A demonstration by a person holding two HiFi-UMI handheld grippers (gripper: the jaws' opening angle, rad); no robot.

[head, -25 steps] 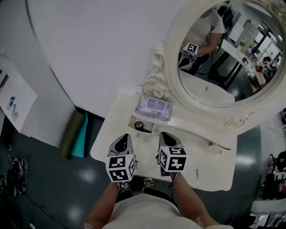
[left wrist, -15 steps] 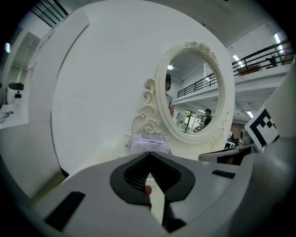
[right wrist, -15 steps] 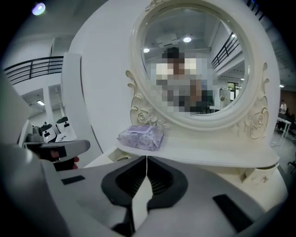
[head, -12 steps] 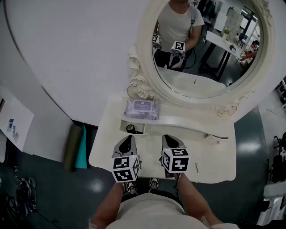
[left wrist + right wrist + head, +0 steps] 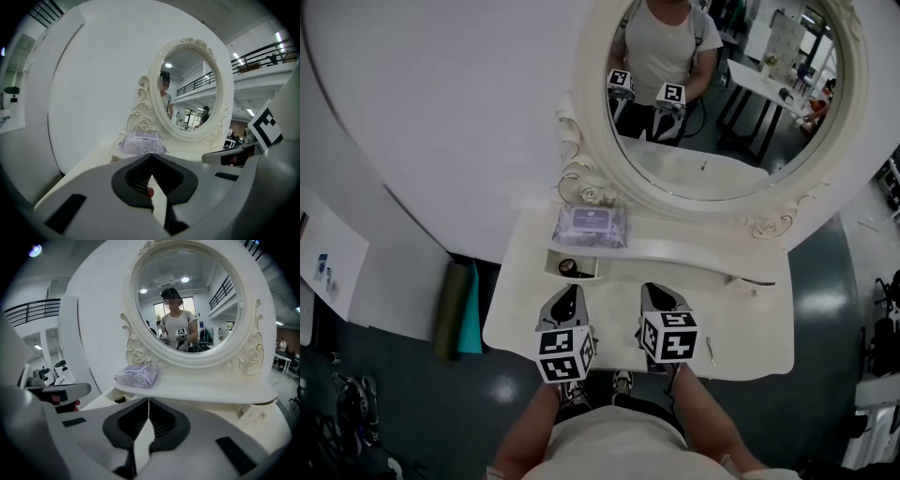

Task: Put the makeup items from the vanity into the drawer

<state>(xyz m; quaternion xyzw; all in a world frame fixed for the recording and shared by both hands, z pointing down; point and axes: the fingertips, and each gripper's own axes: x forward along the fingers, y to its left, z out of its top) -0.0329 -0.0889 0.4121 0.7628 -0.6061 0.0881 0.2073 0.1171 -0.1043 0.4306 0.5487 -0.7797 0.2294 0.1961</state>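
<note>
Grey left gripper (image 5: 569, 291) and grey right gripper (image 5: 654, 291) hover over the cream vanity table (image 5: 750, 328), both clenched shut; a lilac wipes packet (image 5: 591, 226) lies on its shelf (image 5: 694, 251).

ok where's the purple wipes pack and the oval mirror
purple wipes pack (image 5: 592, 226), head view, middle of its top face
oval mirror (image 5: 722, 103), head view, middle of the glass

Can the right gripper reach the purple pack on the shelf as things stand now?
Probably yes: nothing stands between the right gripper and the purple pack on the shelf, though its shut jaws must open first.
</note>
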